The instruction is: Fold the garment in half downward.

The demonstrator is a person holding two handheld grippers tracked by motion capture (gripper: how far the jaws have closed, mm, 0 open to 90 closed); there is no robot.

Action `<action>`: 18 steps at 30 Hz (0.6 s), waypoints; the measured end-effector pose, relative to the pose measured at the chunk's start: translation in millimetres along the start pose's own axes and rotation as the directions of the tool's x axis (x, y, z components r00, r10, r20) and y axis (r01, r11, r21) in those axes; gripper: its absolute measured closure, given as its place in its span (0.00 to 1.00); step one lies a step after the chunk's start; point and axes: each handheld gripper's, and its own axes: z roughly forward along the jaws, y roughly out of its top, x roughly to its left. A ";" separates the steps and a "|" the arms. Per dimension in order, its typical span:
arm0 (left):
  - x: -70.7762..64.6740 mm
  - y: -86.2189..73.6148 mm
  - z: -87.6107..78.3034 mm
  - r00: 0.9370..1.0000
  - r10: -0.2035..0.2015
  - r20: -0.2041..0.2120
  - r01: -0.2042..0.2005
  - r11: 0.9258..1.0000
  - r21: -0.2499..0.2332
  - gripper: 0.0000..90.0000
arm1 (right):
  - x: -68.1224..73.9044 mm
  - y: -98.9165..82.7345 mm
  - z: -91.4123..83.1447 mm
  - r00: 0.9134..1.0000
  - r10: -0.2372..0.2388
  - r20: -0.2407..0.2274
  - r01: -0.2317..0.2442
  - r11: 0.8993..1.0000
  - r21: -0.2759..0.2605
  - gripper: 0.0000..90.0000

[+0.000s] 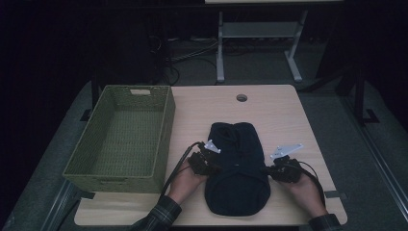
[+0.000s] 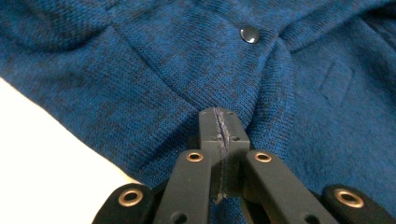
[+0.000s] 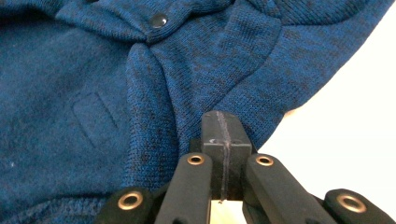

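A dark blue knit garment (image 1: 238,163) lies lengthwise on the wooden table (image 1: 284,110), its lower end near the front edge. My left gripper (image 1: 211,168) is at the garment's left edge, my right gripper (image 1: 269,171) at its right edge, roughly level with each other. In the left gripper view the jaws (image 2: 219,116) are closed, and creases in the blue knit (image 2: 140,70) run into their tip, below a dark snap button (image 2: 250,34). In the right gripper view the closed jaws (image 3: 223,119) pinch the knit (image 3: 70,93) near its edge, with a snap button (image 3: 159,20) above.
A green woven basket (image 1: 166,130) stands empty on the table's left side, close to my left hand. A round cable hole (image 1: 242,97) sits near the far edge. Behind the table stands a white metal desk frame (image 1: 220,48) with cables on the floor.
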 end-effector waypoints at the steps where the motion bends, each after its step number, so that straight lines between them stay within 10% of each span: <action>1: -3.2 -0.4 0.7 1.000 -0.001 0.009 0.001 1.000 -0.002 1.00 | 0.1 -2.1 -2.1 1.000 0.006 -0.003 -0.006 1.000 0.004 1.00; 10: -20.2 -2.1 3.0 0.998 0.033 0.048 -0.033 0.999 0.012 1.00 | 9.1 -20.3 -16.7 1.000 0.004 -0.016 -0.004 1.000 0.011 1.00; 18: -3.1 4.1 -14.4 0.999 -0.006 0.040 0.007 0.999 -0.034 0.81 | 4.5 -13.8 -27.2 1.000 0.008 -0.022 -0.009 0.998 -0.054 0.88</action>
